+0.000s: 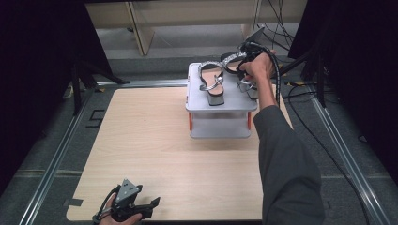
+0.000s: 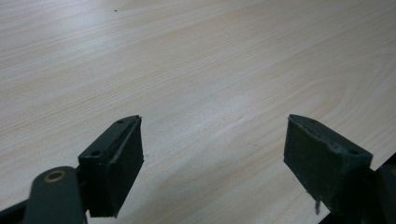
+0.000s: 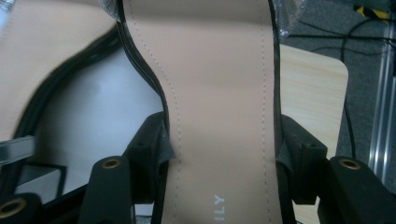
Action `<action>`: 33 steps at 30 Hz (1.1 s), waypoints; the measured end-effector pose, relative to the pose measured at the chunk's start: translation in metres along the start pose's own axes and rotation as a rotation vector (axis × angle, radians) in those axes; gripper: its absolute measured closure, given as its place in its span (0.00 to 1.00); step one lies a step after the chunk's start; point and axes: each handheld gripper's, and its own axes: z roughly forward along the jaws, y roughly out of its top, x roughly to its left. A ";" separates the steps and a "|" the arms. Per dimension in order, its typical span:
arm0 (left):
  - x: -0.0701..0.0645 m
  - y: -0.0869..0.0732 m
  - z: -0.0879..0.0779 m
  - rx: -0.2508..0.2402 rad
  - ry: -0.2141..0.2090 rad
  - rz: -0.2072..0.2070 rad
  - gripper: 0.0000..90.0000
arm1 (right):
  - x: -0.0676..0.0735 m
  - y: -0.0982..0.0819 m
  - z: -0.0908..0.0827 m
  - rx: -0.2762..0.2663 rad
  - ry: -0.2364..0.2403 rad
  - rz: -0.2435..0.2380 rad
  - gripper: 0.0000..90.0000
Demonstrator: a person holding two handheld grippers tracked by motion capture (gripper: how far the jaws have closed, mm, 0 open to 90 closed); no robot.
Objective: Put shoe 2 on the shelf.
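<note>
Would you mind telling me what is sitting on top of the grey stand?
One sandal rests on the grey stand. A second sandal at its right edge is gripped by the right gripper; the hand hides whether it touches the top.

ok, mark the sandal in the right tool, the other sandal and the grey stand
held sandal (image 3: pixel 219 107), right gripper view, beige insole
other sandal (image 1: pixel 212 84), high view, ankle strap
grey stand (image 1: pixel 220 127), high view, front wall below its top

two sandals (image 1: pixel 211 83) on rack (image 1: pixel 220 123), table's (image 1: pixel 155 154) far side
</note>
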 end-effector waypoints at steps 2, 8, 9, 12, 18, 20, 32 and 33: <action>-0.001 0.001 0.000 0.002 0.003 0.002 0.22 | -0.001 0.001 0.006 0.010 -0.008 0.014 0.47; 0.000 0.000 -0.001 -0.002 -0.005 0.005 0.22 | 0.006 0.004 0.017 0.034 -0.034 0.065 0.47; -0.001 0.000 0.000 -0.010 -0.005 -0.005 0.22 | 0.006 0.004 0.018 0.031 -0.029 0.064 0.47; 0.000 0.000 -0.001 0.007 0.003 0.020 0.22 | 0.008 0.005 0.021 0.033 -0.032 0.090 0.47; -0.003 0.000 0.000 -0.008 -0.012 -0.002 0.22 | 0.010 0.004 0.025 0.025 -0.022 0.135 0.46; -0.003 0.000 0.000 -0.002 -0.008 0.002 0.22 | 0.011 0.003 0.024 0.016 -0.006 0.161 0.44; -0.003 0.000 0.000 0.011 -0.012 0.011 0.22 | 0.006 0.000 0.019 0.020 0.160 0.259 0.28; -0.003 0.000 0.000 0.010 -0.013 0.011 0.22 | 0.006 0.000 0.019 0.013 0.166 0.298 0.28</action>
